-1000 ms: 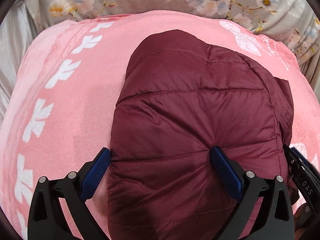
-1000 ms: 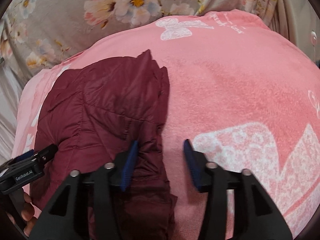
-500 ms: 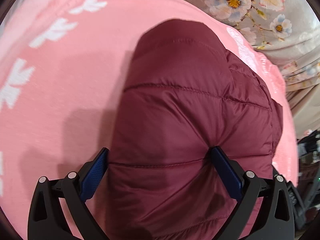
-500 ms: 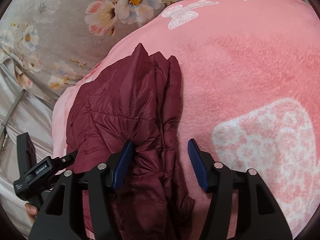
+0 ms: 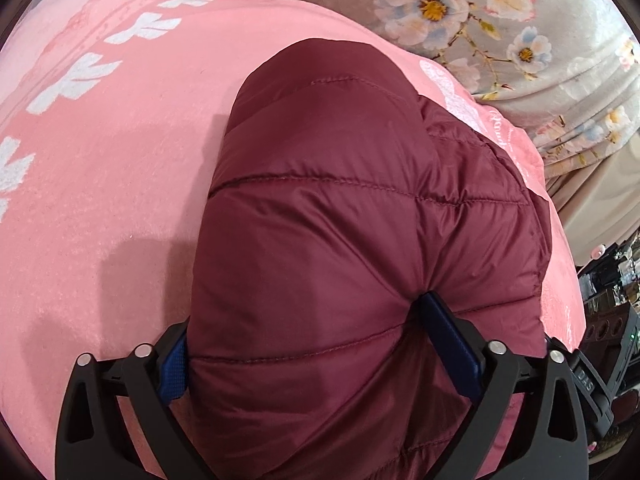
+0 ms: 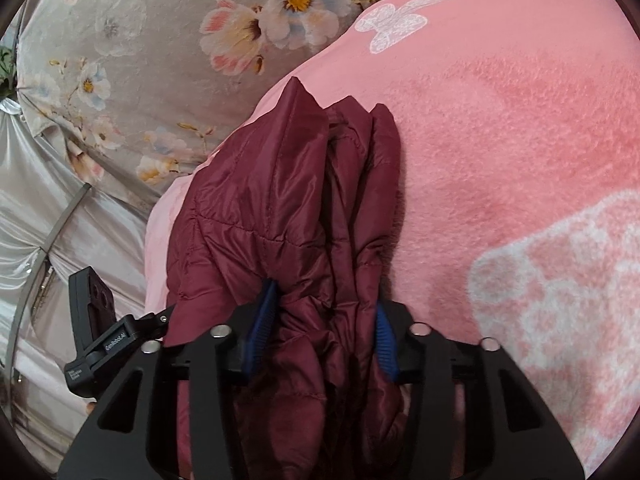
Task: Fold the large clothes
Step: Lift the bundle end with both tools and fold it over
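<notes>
A maroon quilted puffer jacket (image 5: 340,220) lies folded into a thick bundle on a pink blanket (image 5: 100,168). My left gripper (image 5: 316,352) straddles the bundle's near edge, with the padded layers bulging between its blue pads (image 5: 452,344). In the right wrist view the same jacket (image 6: 280,208) shows its stacked edges. My right gripper (image 6: 324,340) is clamped on those bunched layers at the near end. The other gripper's body shows at the left in the right wrist view (image 6: 100,344).
The pink blanket (image 6: 500,140) has white leaf and butterfly prints and covers a bed. A grey floral sheet (image 5: 500,32) lies beyond it. Silvery fabric (image 6: 48,208) hangs at the left. Dark clutter (image 5: 612,312) sits off the bed's right edge.
My right gripper has moved left over the jacket's edge and closed on the bunched layers. Both views have swung, and the left pads now press deeper into the bundle.
</notes>
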`<state>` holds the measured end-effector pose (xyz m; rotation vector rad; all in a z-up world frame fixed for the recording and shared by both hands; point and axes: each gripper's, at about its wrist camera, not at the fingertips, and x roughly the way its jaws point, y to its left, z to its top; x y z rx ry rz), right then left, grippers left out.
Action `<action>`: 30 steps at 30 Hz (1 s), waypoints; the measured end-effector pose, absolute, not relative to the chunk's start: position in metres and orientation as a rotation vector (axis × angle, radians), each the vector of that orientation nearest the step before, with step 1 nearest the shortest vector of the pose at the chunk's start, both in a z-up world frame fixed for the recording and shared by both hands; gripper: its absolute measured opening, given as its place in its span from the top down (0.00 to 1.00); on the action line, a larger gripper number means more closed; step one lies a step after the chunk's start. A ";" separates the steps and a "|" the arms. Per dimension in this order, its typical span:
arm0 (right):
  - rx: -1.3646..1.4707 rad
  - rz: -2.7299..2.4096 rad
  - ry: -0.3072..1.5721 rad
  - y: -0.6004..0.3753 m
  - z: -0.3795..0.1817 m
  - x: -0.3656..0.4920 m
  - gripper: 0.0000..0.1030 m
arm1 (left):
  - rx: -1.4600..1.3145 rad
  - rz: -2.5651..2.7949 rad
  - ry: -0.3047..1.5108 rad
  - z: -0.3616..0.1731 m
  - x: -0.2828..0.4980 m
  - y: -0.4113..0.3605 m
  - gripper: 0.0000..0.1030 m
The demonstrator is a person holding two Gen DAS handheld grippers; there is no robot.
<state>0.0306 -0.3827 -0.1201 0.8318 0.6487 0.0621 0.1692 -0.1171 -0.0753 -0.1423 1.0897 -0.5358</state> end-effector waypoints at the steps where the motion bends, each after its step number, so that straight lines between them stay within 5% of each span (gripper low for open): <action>1: 0.842 0.065 0.643 -0.383 -0.120 0.029 0.76 | -0.139 -0.539 1.082 -0.073 0.167 -0.116 0.18; 7: 0.789 0.023 0.602 -0.373 -0.091 0.017 0.87 | -0.050 -0.549 1.017 -0.044 0.148 -0.115 0.57; 10: 0.739 0.001 0.568 -0.365 -0.068 0.005 0.87 | -0.015 -0.579 0.993 -0.024 0.136 -0.118 0.65; 30: 0.531 -0.048 0.263 -0.323 0.074 -0.081 0.88 | 0.045 -0.702 0.607 0.120 0.050 -0.102 0.69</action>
